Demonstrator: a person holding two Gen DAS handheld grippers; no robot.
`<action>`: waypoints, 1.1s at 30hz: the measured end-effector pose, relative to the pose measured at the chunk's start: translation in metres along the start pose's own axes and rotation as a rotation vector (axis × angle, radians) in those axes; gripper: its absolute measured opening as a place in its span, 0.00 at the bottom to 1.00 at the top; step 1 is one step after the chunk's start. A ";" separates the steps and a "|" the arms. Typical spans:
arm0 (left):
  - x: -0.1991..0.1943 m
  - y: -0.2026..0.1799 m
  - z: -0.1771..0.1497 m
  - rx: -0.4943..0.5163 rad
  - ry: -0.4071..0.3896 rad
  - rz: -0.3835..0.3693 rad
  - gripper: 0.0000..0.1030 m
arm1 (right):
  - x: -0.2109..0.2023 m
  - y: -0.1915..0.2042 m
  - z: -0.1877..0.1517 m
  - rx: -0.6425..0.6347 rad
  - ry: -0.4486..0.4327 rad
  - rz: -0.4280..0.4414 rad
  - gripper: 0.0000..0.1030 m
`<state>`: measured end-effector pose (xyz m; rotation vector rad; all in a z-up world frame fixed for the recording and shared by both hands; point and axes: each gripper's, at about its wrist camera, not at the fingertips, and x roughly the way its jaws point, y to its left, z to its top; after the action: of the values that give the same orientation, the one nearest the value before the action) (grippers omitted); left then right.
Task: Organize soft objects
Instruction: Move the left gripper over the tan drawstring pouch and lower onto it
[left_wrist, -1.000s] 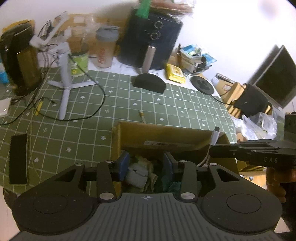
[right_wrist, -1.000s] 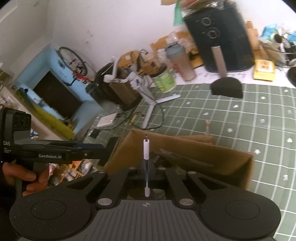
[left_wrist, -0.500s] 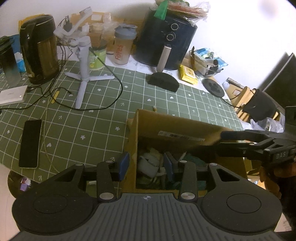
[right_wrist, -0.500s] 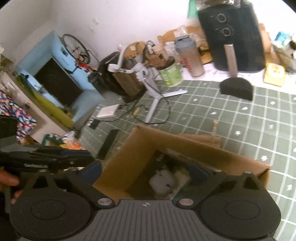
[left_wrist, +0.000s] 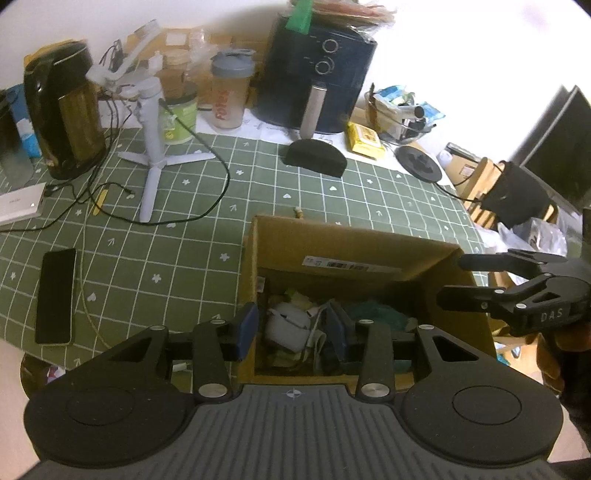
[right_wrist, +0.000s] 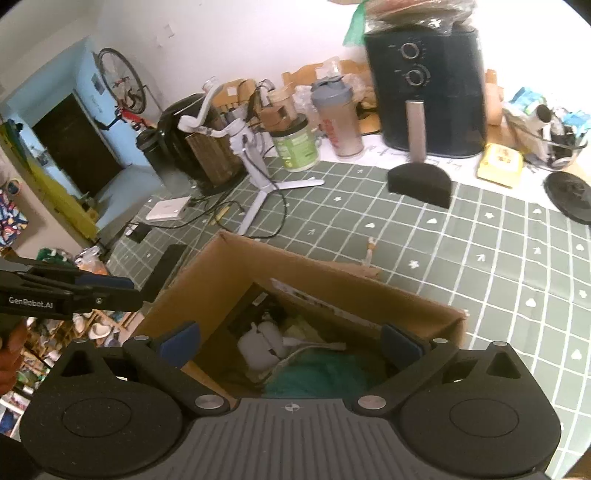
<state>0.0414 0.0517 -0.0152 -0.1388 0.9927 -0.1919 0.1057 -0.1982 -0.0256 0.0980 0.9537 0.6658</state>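
Right tool (right_wrist: 290, 341) sprung wide since before, white stick gone, left tool (left_wrist: 291, 328) part-spread, gripping nothing, above box (left_wrist: 354, 254)

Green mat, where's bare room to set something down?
Free: the mat right of the box, and the patch between phone and box. Crowded: the back edge by kettle, tripod, fryer.

matt brown cardboard box (left_wrist: 424, 266), glossy black phone (left_wrist: 55, 295), matt checked tablecloth (left_wrist: 166, 258)
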 end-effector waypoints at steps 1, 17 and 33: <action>0.001 -0.001 0.000 0.006 0.000 0.001 0.39 | -0.001 -0.001 -0.001 -0.001 -0.003 -0.027 1.00; 0.016 -0.022 0.020 0.150 -0.038 0.053 0.73 | -0.017 -0.020 -0.013 -0.021 -0.085 -0.258 1.00; 0.033 -0.013 0.046 0.184 -0.052 0.015 0.74 | -0.017 -0.037 -0.005 0.013 -0.127 -0.340 1.00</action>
<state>0.0961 0.0330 -0.0150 0.0322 0.9197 -0.2635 0.1133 -0.2382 -0.0297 -0.0114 0.8274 0.3356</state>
